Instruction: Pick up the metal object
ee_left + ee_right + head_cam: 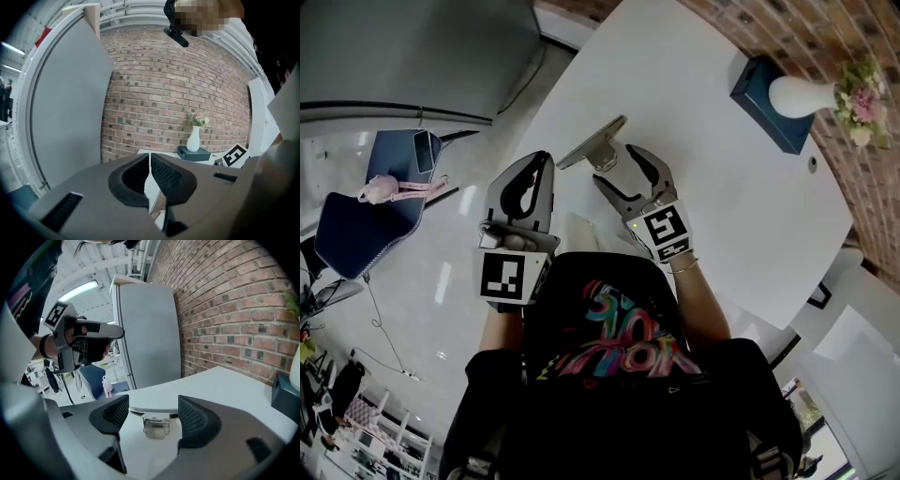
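Right gripper (619, 167) released: jaws wide apart, metal object (156, 426) resting on table (722, 187) between them, neither pad touching it. Left gripper (150, 171) clenched, empty, near table edge beside right.

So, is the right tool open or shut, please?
Open: the right tool has its pads wide apart, the silver metal object untouched between them.

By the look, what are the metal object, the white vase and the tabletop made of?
The metal object looks like satin or brushed metal: silver-grey, with soft reflections on its thin flat plate. The vase is probably glazed ceramic, smooth white with a mild sheen, though plastic can't be ruled out. The table has a plain white, smooth top with no grain, likely laminate or painted board.
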Action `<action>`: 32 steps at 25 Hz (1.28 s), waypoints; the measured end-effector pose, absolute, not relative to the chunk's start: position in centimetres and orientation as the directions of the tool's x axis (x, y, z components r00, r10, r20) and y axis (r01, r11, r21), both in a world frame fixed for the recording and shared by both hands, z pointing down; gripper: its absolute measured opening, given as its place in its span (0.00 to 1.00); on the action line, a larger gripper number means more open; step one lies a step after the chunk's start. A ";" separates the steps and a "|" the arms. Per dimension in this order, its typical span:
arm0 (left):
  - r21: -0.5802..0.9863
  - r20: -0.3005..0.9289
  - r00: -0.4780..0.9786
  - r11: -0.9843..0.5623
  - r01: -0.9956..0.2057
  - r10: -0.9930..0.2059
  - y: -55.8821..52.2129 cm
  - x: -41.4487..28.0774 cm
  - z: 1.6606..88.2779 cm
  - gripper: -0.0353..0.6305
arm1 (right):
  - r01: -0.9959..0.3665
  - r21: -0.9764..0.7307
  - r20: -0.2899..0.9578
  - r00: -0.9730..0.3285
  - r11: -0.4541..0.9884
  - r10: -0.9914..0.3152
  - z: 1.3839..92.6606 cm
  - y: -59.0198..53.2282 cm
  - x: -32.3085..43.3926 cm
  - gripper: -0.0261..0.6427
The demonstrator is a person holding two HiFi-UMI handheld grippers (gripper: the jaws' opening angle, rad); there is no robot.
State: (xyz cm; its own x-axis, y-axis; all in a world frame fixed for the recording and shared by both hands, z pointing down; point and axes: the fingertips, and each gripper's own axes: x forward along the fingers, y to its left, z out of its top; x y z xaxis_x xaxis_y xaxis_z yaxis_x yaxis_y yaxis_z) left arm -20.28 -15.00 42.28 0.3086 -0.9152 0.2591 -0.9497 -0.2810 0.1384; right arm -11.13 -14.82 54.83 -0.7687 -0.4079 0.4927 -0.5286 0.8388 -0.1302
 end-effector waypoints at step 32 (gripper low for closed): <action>0.185 0.312 0.230 -0.178 -0.966 -0.922 -13.8 -22.3 47.4 0.10 | -0.583 -0.049 0.667 -0.624 0.811 -0.408 63.4 -15.7 -12.8 0.52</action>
